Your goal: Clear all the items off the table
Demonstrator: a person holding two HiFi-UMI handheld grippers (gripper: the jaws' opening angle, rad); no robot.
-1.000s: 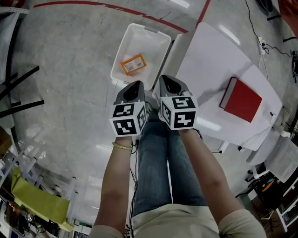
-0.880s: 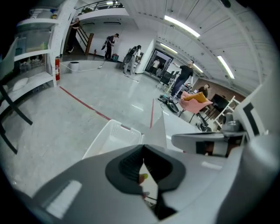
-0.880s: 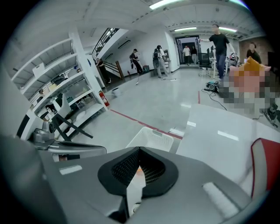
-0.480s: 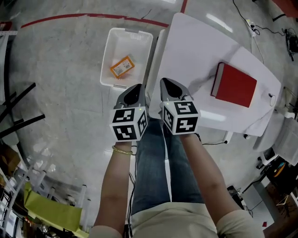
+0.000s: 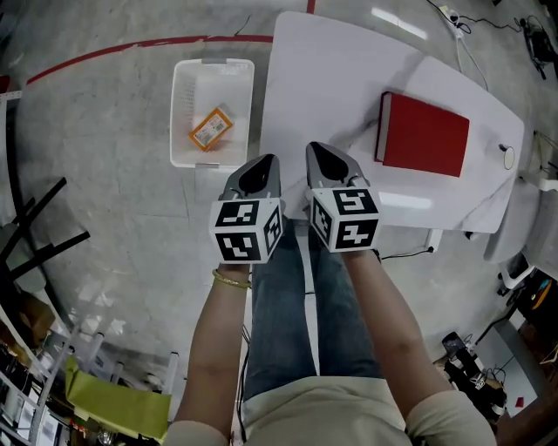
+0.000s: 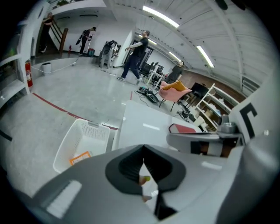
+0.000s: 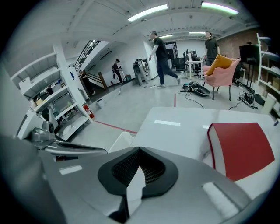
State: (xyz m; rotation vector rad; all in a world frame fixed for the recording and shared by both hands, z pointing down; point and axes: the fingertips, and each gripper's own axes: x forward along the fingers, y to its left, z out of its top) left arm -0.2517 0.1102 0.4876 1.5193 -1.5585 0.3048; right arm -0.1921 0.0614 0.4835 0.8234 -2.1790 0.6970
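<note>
A red book (image 5: 423,135) lies on the white table (image 5: 331,78) at the upper right of the head view; in the right gripper view the book (image 7: 243,148) is at the right. On the floor left of the table stands a white basket (image 5: 185,109) with an orange packet (image 5: 209,128) inside. My left gripper (image 5: 261,165) and right gripper (image 5: 319,157) hang side by side over the table's near edge, both shut and empty. In its own view the left gripper (image 6: 143,149) points between the basket (image 6: 83,140) and the table (image 6: 144,127). The right gripper (image 7: 140,151) faces the tabletop.
A red line (image 5: 131,48) crosses the grey floor behind the basket. Black frame legs (image 5: 35,226) stand at the left, cables (image 5: 453,26) lie beyond the table. The person's legs (image 5: 296,305) are below the grippers. People (image 7: 159,59) walk far off, beside a pink chair (image 7: 221,72).
Both grippers have moved together toward the table, still shut. In the head view the table and the red book have come closer to the middle and the basket has slid to the left.
</note>
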